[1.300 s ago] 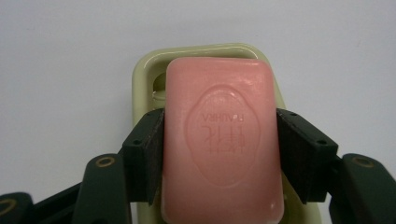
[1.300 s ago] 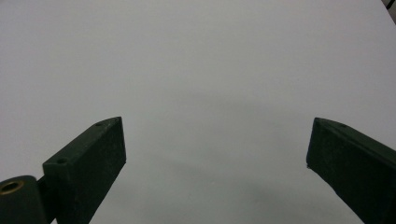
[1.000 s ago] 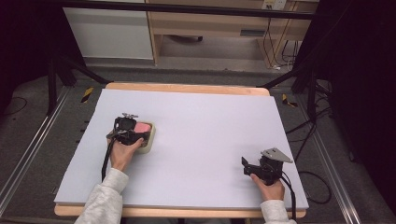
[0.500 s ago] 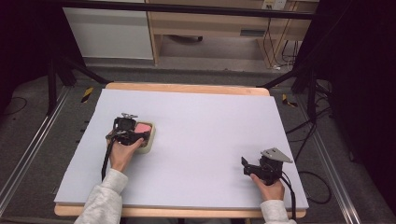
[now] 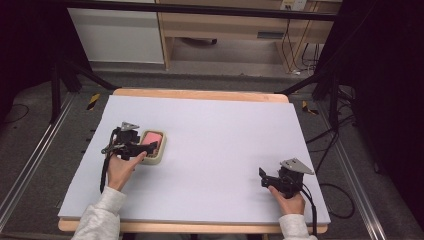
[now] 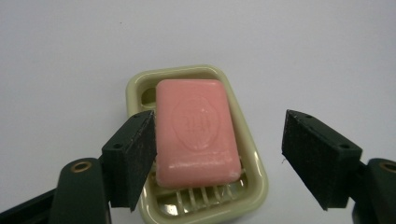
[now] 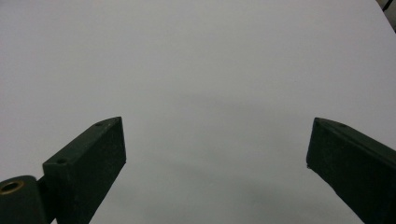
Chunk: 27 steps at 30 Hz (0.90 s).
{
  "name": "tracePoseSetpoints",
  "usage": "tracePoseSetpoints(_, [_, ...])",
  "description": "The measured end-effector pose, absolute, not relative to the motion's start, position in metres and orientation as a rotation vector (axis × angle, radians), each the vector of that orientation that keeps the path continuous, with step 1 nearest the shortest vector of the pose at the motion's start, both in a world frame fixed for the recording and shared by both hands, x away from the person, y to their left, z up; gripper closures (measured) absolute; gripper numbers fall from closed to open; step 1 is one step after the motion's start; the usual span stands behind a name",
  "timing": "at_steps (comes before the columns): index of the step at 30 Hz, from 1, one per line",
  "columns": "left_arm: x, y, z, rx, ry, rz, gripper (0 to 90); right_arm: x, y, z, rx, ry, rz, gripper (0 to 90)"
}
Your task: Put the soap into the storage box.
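Observation:
A pink soap bar (image 6: 196, 130) lies flat in a pale green soap dish (image 6: 254, 154) on the white table. In the high view the soap bar (image 5: 152, 137) and its dish (image 5: 153, 159) sit at the table's left. My left gripper (image 6: 217, 140) hovers at the dish's near end, open. Its jaws have just been opening. The soap's near end shows between them and neither pad presses on it. From above, the left gripper (image 5: 146, 148) reaches over the dish's left side. My right gripper (image 5: 263, 176) rests at the front right, and in its own view the right gripper (image 7: 215, 130) stands open over bare table.
The white table top (image 5: 220, 130) stretches wide between the two hands. Its wooden edge (image 5: 200, 94) runs along the back. Black frame legs and cables (image 5: 325, 145) stand off the right side.
The left gripper's jaws have spread apart and the hand has drawn back slightly from the dish. The soap stays in the dish. The right hand has not moved.

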<state>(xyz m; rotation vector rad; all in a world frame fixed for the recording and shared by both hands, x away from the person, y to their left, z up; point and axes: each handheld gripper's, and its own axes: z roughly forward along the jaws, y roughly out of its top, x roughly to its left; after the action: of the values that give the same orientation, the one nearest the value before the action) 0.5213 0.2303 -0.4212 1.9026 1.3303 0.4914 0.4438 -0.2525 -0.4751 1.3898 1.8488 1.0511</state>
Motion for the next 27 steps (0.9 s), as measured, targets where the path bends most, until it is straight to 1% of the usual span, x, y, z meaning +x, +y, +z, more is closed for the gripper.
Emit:
tracePoseSetpoints(5, [0.508, 0.232, -0.420, 1.900, 1.278, 0.479, 25.9, 0.444, -0.254, -0.475, 1.392, 1.843, 1.052, 5.1])
tracePoseSetpoints(12, [0.490, 0.240, -0.424, 1.898, 1.232, 0.503, 26.2, 0.444, -0.256, -0.475, 1.400, 1.836, 1.046, 5.1])
tracePoseSetpoints(21, [0.468, 0.259, -0.438, 1.870, 1.236, 0.572, 27.3, 0.444, -0.258, -0.475, 1.409, 1.832, 1.027, 5.2])
tracePoseSetpoints(27, [0.457, 0.277, -0.445, 1.848, 1.253, 0.568, 26.7, 0.443, -0.258, -0.475, 1.403, 1.832, 1.007, 5.3])
